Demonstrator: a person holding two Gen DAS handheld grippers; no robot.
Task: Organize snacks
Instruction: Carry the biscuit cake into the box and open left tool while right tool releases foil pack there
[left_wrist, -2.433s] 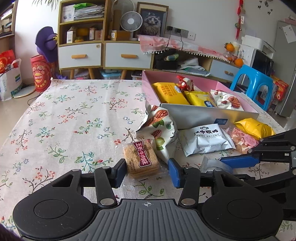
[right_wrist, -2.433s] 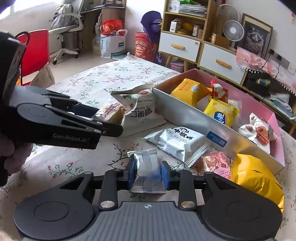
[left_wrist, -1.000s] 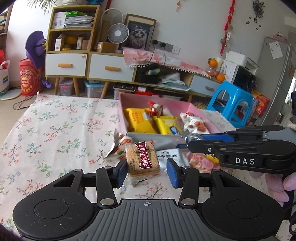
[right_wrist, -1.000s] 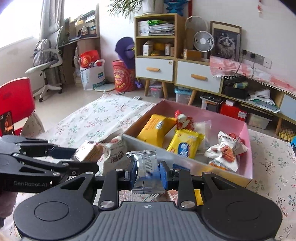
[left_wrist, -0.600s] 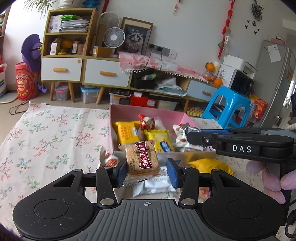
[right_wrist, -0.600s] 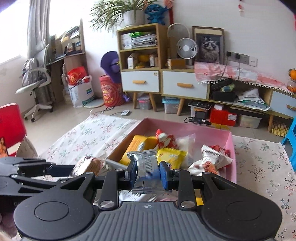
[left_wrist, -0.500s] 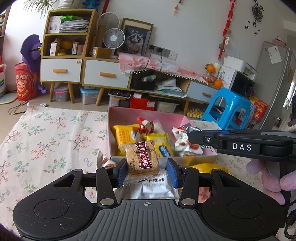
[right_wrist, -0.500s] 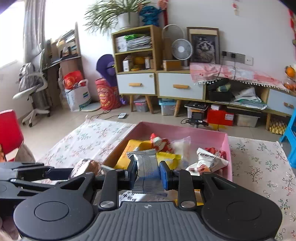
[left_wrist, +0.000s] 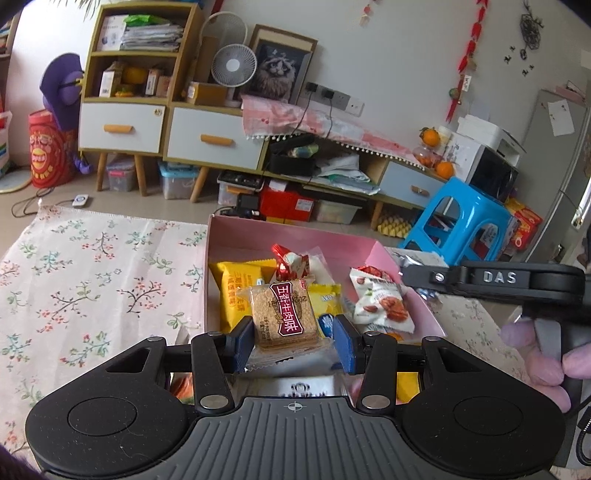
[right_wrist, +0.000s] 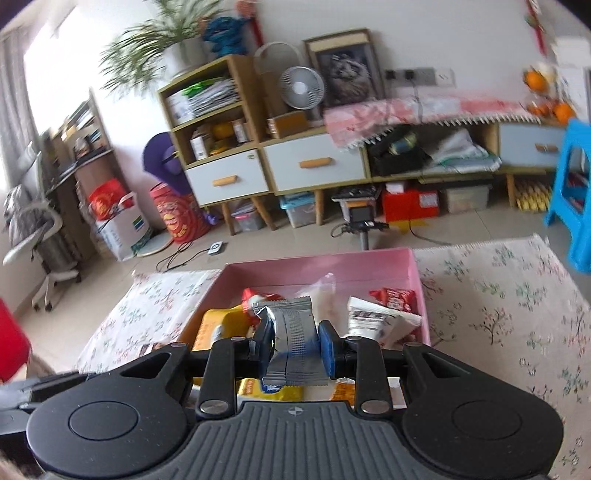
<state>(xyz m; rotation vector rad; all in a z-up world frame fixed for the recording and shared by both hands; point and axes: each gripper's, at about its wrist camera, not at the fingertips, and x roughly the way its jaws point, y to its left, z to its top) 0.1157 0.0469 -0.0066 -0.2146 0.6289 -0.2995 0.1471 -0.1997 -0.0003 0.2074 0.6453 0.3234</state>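
Left gripper (left_wrist: 293, 339) fingers clamped on biscuit pack (left_wrist: 283, 314), right gripper (right_wrist: 293, 345) on silver packet (right_wrist: 293, 345) (above pink box (right_wrist: 317, 266)).

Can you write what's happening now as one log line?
left gripper: holds biscuit | right gripper: holds silver packet | both above pink box

A white wall backs a low wooden cabinet (left_wrist: 177, 136) with white drawers. On the cabinet stand a white fan (left_wrist: 233, 66) and a framed cat picture (left_wrist: 277, 68). Right of the cabinet is a blue plastic stool (left_wrist: 461, 221); left of it, bright daylight.
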